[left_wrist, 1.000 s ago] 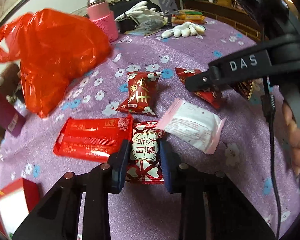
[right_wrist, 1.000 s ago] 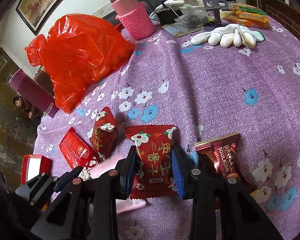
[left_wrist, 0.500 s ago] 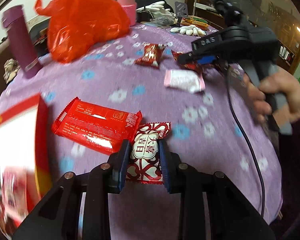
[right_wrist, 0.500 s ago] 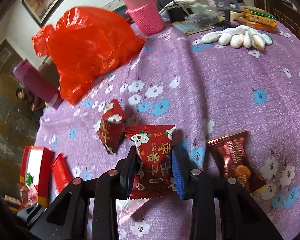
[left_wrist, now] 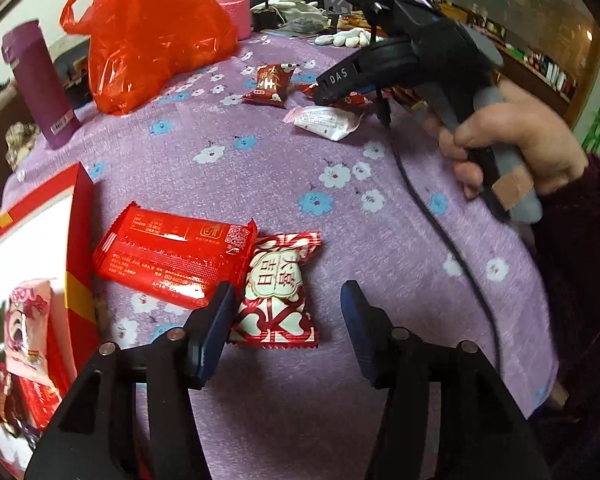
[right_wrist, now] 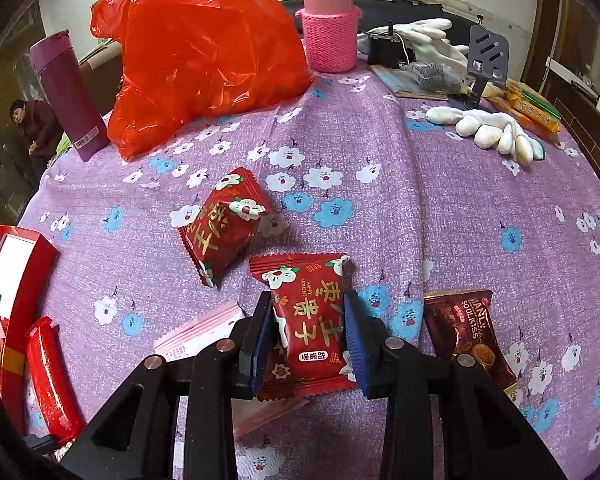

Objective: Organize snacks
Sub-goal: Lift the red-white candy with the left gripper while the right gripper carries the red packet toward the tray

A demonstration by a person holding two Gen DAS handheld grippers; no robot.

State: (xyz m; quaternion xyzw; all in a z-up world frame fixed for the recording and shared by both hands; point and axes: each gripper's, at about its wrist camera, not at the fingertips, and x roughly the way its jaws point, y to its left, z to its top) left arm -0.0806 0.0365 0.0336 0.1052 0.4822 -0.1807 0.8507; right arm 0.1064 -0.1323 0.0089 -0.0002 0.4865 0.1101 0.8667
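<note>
Between opening left fingers (left_wrist: 216,332) lies a red-and-white heart-patterned candy (left_wrist: 276,292), unpinched.

Left gripper (left_wrist: 286,320) tilts downward, jaws opening; right gripper (right_wrist: 310,338) jaws seemingly pinched shut, hand (left_wrist: 512,140) gripping.

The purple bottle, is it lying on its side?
No, the purple bottle stands upright on the flowered cloth, left of the red plastic bag.

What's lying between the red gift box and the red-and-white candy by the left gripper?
In the left wrist view, a flat red snack packet lies between the red box and the candy.
</note>
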